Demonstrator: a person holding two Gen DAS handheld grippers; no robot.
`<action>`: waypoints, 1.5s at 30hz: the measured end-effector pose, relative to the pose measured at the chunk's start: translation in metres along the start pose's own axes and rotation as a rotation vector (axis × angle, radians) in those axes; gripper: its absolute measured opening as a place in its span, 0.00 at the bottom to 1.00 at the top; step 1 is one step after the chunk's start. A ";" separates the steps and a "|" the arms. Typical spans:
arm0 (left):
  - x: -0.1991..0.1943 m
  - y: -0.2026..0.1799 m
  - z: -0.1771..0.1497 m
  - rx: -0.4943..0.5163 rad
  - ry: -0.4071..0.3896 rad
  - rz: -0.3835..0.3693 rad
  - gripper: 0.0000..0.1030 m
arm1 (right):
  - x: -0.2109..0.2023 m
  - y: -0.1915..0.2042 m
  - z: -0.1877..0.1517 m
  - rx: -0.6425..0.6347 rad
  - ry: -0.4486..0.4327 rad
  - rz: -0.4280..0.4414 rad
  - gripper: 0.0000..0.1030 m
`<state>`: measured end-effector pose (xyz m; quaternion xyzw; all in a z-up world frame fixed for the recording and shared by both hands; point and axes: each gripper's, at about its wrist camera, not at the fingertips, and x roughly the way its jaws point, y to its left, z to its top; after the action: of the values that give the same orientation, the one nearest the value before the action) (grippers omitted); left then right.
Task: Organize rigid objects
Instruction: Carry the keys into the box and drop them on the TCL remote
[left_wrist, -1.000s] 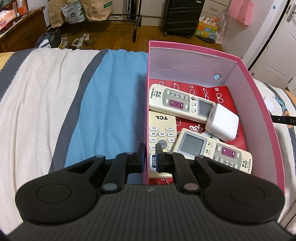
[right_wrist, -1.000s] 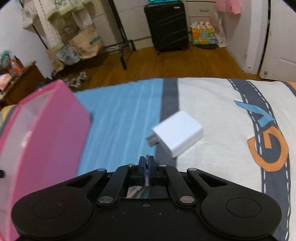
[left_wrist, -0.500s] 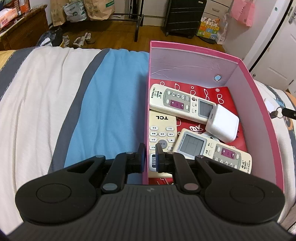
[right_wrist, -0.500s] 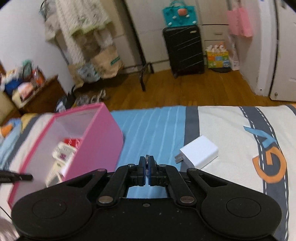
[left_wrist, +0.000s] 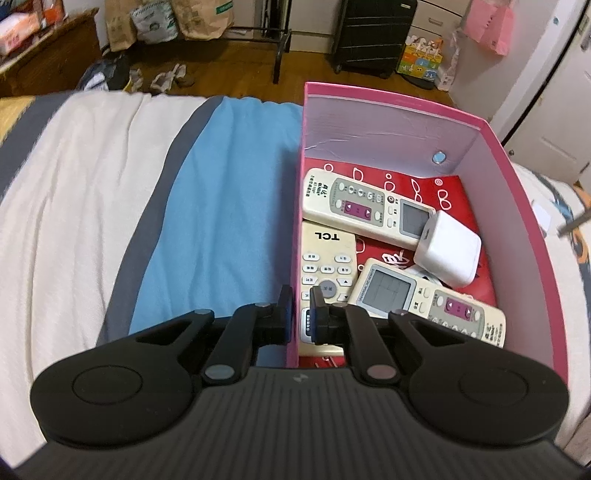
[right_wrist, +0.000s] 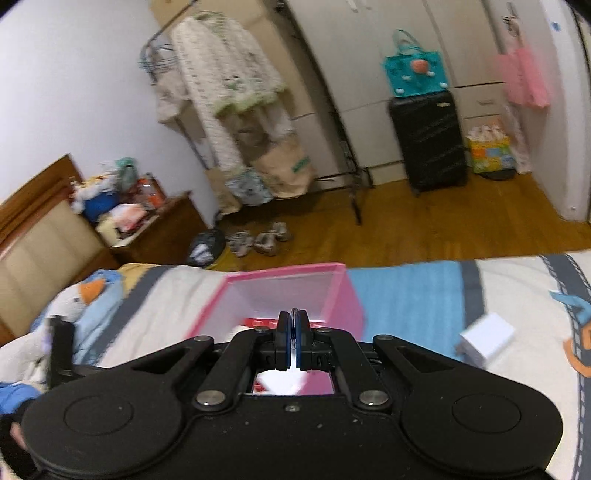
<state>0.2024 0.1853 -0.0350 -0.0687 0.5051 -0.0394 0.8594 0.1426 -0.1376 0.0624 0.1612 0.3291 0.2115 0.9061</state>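
Left gripper (left_wrist: 300, 314) sits low at the near-left corner of the pink box (left_wrist: 517, 192), its two fingers clamped either side of the box's left wall. Right gripper (right_wrist: 294, 339) hovers above the box, fingers pressed together on a thin ring (right_wrist: 294, 314). Remotes (left_wrist: 365, 206) and a white charger (left_wrist: 448, 254) lie inside; another charger (right_wrist: 487, 336) rests on the bed (right_wrist: 406, 295).

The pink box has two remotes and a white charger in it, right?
Not quite. The left wrist view shows three remotes in the pink box: one at the back, the TCL one and one at the front. The white charger is there too.
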 end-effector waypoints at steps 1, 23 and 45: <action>0.000 0.002 0.000 -0.007 0.001 -0.004 0.06 | 0.001 0.005 0.001 0.000 0.007 0.024 0.03; 0.003 0.003 0.000 0.004 -0.013 -0.037 0.07 | 0.154 0.067 -0.033 0.090 0.368 0.203 0.03; 0.000 -0.005 0.002 0.025 -0.006 -0.023 0.08 | 0.048 -0.017 0.027 -0.072 0.278 -0.050 0.27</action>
<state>0.2044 0.1802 -0.0334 -0.0637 0.5011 -0.0554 0.8613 0.1984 -0.1325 0.0492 0.0895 0.4477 0.2210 0.8618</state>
